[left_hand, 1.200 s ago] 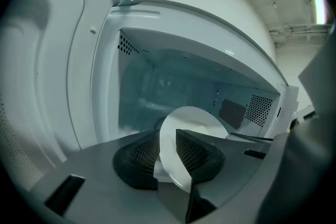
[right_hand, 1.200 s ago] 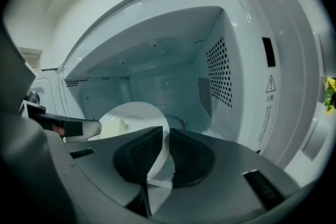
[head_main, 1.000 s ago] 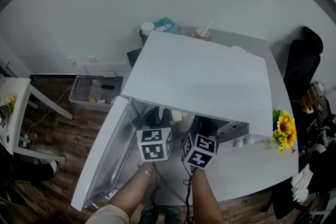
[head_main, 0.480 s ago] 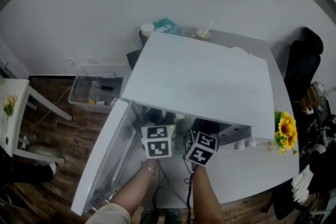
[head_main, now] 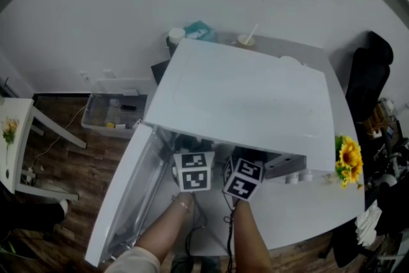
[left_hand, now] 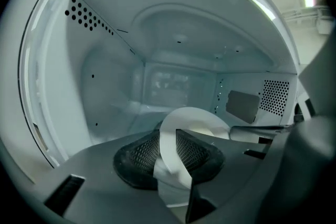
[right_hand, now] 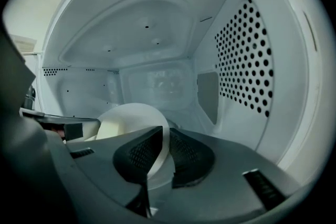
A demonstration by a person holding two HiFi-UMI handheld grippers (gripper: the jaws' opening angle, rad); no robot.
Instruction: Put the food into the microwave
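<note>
You have the white bowl (left_hand: 195, 119) pinched from both sides. The left gripper (left_hand: 168, 148) is clamped on one rim edge and the right gripper (right_hand: 164, 153) on the opposite one, each edge squeezed between mesh-faced fingers (left_hand: 137, 157). Gripping opposite edges likely holds the bowl level so the food does not slide. I can make out only a pale surface in it.

Both grippers tilt slightly down and reach through the opening of the microwave (head_main: 246, 96), which stands on the desk (head_main: 313, 204). Its door (head_main: 124, 192) is swung wide to the left, so neither arm is blocked. The bowl is inside the cavity, towards the front. I cannot tell whether it touches the cavity floor yet.
</note>
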